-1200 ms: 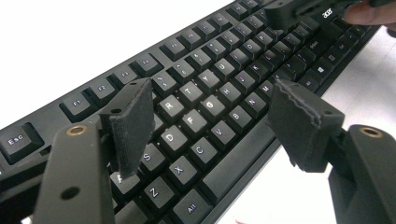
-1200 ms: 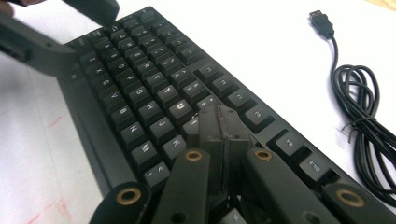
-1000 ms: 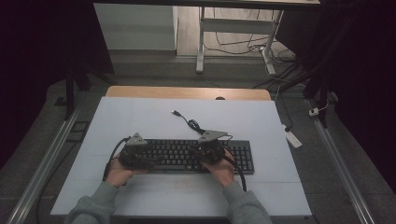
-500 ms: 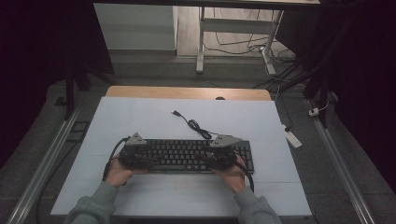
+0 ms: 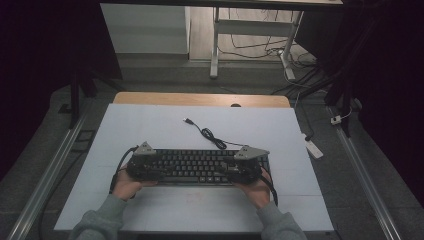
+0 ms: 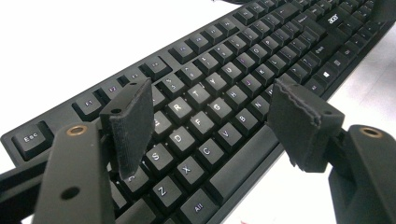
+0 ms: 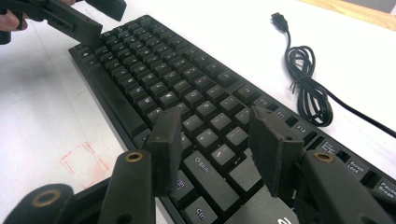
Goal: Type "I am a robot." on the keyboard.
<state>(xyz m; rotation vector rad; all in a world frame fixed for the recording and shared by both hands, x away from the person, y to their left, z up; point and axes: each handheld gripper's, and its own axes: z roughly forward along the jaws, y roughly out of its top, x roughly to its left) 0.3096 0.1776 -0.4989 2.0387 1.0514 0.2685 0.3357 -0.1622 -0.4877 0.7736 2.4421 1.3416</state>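
Both grippers' jaws wide, unladen, over keyboard (image 5: pixel 197 166) ends (bare table (image 5: pixel 150 130) around).

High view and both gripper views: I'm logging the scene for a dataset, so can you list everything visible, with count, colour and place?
Keyboard: one, black, near middle of the table, long side across.
Keyboard cable: one, black, loosely coiled behind the keyboard, plug end lying free farther back.
Table: one, white top with a wooden strip along its far edge.
Red square mark: one, faint, on the table top in front of the keyboard.
White power strip: one, on the floor right of the table.
Left gripper: one, black, fingers apart above the keyboard's left keys.
Right gripper: one, black, its fingers have just been opening, spread over the right keys with nothing clamped.
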